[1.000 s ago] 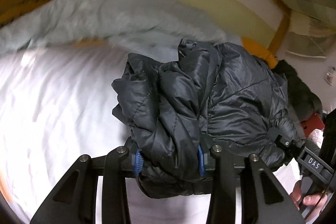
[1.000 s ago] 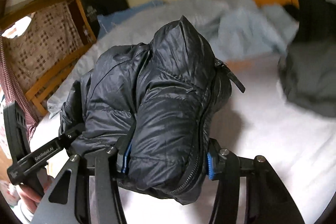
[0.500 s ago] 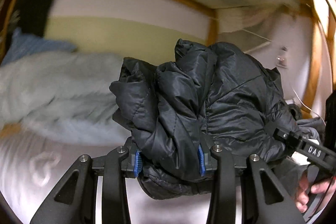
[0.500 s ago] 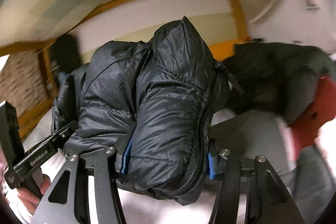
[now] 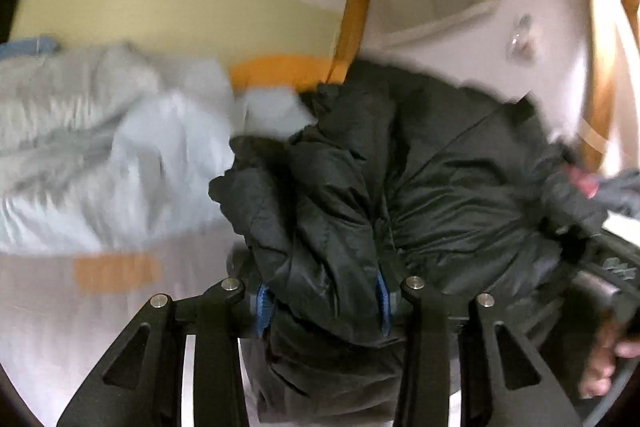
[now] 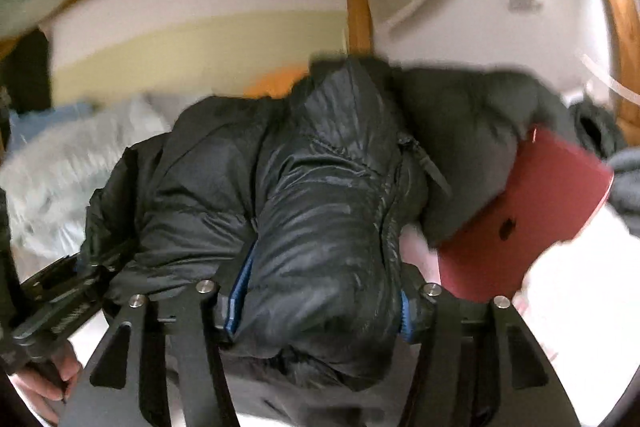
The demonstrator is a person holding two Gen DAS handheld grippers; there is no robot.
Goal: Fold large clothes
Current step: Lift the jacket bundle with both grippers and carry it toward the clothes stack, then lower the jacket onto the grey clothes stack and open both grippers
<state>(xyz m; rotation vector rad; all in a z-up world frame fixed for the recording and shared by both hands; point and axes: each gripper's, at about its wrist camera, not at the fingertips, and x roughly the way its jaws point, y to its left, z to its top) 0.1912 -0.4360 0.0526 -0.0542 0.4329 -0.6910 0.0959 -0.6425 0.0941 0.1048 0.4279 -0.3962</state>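
Note:
A bunched black puffer jacket [image 5: 440, 195] fills the middle of both views; it also shows in the right wrist view [image 6: 320, 211]. My left gripper [image 5: 322, 303] is shut on a thick fold of it between the blue pads. My right gripper [image 6: 318, 307] is shut on another fold near the zipper. The jacket is held up off the white bed [image 5: 80, 327]. The right gripper shows at the right edge of the left wrist view [image 5: 600, 267], the left gripper at the lower left of the right wrist view [image 6: 60, 303]. Both views are blurred.
A crumpled pale blue blanket [image 5: 100, 155] lies on the bed at the left. A red laptop [image 6: 520, 219] and other dark and grey clothes [image 6: 480, 115] lie at the right. A wooden bed frame [image 5: 356, 19] and a wall stand behind.
Both grippers have swung to the right with the jacket still held. The view rose towards the wall, then dropped towards the bed's right end, where the red laptop and dark clothes lie.

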